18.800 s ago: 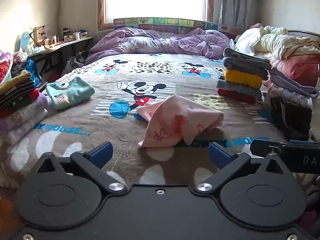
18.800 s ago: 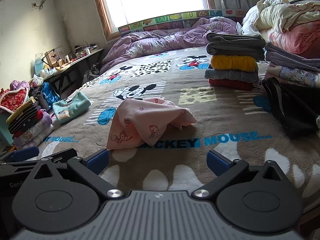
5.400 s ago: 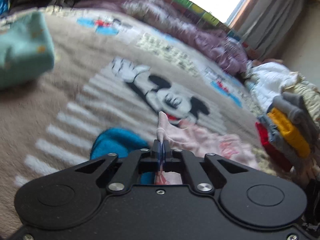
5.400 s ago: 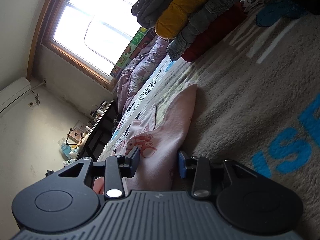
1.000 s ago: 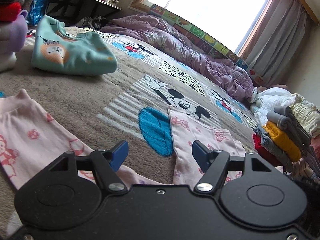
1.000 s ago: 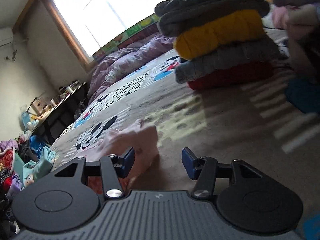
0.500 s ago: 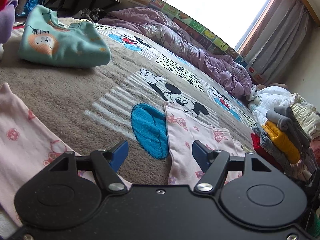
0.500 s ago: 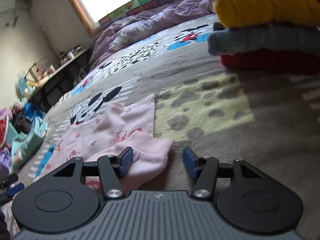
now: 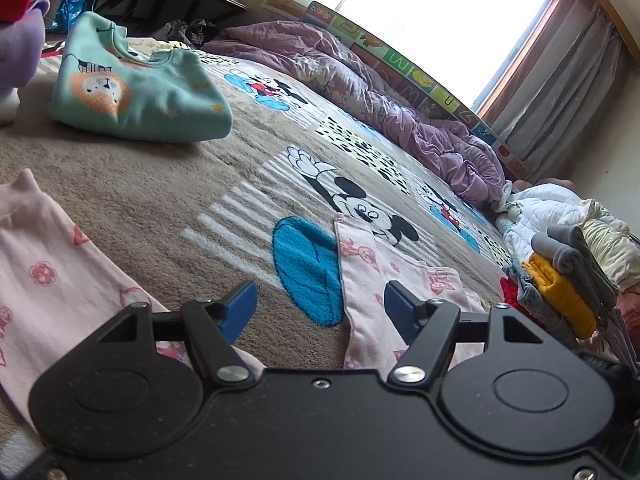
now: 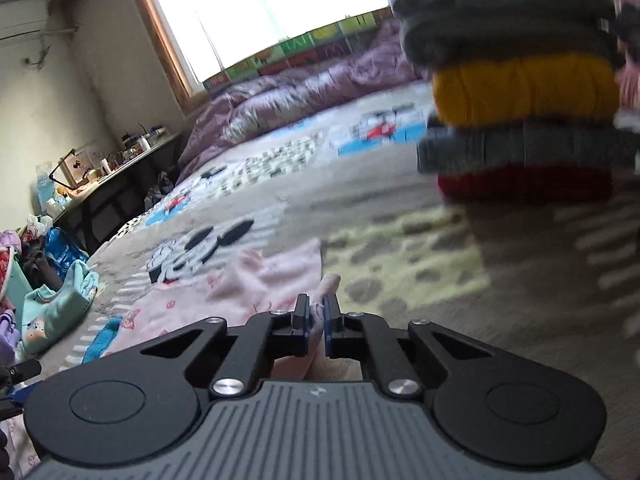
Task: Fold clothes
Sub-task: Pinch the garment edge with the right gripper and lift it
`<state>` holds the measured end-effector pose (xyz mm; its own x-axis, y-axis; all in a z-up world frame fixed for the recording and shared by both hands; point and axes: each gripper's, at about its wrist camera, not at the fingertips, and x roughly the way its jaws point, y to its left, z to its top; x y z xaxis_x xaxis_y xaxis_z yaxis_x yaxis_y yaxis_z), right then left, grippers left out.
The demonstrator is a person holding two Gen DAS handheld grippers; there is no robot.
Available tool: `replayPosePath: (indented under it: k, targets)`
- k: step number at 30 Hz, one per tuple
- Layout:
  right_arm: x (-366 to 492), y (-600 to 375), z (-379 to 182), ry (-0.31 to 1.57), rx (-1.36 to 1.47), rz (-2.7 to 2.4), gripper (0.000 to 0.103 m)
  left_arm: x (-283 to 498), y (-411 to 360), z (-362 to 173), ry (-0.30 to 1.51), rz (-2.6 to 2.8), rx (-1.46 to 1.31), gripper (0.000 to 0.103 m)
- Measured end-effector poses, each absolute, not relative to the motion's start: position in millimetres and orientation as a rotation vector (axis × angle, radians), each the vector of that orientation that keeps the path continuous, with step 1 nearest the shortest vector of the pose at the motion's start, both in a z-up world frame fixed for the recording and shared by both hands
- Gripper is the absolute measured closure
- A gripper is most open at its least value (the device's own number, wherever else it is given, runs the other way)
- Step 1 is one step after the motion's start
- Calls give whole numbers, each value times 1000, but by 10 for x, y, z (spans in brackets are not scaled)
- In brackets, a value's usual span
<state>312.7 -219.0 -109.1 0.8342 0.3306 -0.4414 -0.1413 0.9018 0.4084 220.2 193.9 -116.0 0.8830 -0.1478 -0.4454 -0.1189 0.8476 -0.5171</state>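
Observation:
A pink printed garment (image 9: 372, 280) lies spread on the Mickey Mouse blanket (image 9: 168, 192); one pink leg (image 9: 52, 284) stretches to the left. My left gripper (image 9: 320, 310) hangs open just above the blanket, in the gap between the two pink parts, gripping nothing. In the right wrist view the same pink garment (image 10: 256, 284) lies flat ahead. My right gripper (image 10: 316, 316) is shut on a fold of its near edge, and pink cloth sticks up between the blue pads.
A folded teal sweatshirt (image 9: 136, 96) lies at the left. A stack of folded grey, yellow and red clothes (image 10: 524, 120) stands on the right. A purple duvet (image 9: 360, 96) is bunched under the window. More clothes piles sit at the far left and right.
My right gripper has shut on the pink garment's edge, where it stood open around it half a second ago. The left gripper has barely shifted and remains open.

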Motion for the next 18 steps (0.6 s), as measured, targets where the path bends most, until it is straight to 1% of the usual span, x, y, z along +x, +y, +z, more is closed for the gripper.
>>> replayPosePath:
  k: [10, 18]
  targets:
    - [2713, -2757, -647, 384, 450, 177, 95, 2147, 1908, -1128, 482, -15, -545, 33]
    - [2317, -3340, -663, 316, 521, 50, 95, 2125, 1864, -1109, 477, -13, -530, 33]
